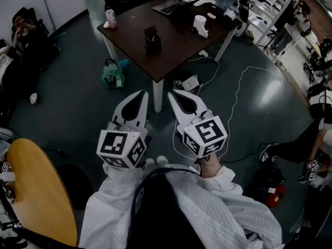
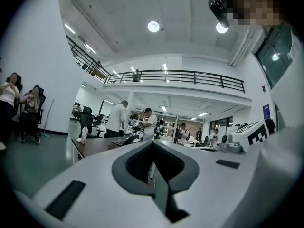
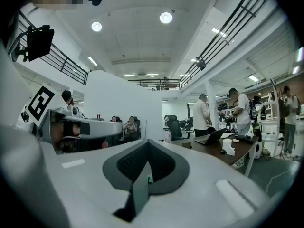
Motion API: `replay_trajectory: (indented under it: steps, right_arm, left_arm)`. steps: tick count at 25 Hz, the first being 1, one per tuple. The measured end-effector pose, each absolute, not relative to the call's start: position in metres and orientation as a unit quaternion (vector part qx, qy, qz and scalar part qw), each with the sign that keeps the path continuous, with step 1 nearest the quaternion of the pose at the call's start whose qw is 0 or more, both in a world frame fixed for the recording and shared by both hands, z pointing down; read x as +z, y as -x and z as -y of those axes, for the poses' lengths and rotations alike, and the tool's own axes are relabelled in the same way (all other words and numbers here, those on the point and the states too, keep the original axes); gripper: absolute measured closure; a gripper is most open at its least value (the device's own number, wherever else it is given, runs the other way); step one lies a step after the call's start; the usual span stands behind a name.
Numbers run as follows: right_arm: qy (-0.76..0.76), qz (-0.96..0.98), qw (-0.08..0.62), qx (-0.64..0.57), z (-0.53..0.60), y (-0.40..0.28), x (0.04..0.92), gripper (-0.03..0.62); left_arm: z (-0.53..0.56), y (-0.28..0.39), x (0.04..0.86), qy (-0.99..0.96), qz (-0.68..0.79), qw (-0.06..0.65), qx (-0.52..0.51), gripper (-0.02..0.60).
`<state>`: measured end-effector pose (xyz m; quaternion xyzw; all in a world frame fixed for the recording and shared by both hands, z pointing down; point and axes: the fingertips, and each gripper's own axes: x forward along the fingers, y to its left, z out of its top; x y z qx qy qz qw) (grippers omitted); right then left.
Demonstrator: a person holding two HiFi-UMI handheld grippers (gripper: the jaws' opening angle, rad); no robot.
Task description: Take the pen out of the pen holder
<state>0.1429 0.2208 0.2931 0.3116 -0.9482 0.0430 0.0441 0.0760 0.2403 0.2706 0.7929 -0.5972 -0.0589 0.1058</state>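
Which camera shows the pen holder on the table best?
The head view: it looks down on the pen holder, standing clear on the dark table. Both gripper views catch that table only from a low angle, far off, and I can't pick the holder out in either.

The left gripper and right gripper, jaws together, point toward 12 o'clock, well apart from the pen holder on the dark tabletop.

A dark brown table on white legs stands upper centre on a grey-green floor crossed by white cables. A round yellow tabletop sits lower left. Round lamps light the white ceiling above a black railing.
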Motion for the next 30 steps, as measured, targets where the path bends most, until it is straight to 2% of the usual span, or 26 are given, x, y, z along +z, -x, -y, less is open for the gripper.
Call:
replay_trajectory:
  steps: [23,30]
  right_arm:
    - [-0.303,0.95,0.025,0.071,-0.163,-0.134,0.306,0.592]
    - [-0.31,0.947,0.039,0.081,-0.113,-0.105,0.326,0.592]
  left_arm:
    - [-0.184,-0.068,0.294,-0.784,0.605,0.128,-0.053,0.577]
    - [-0.128,-0.035,0.313,-0.785,0.601,0.142,-0.058,0.577]
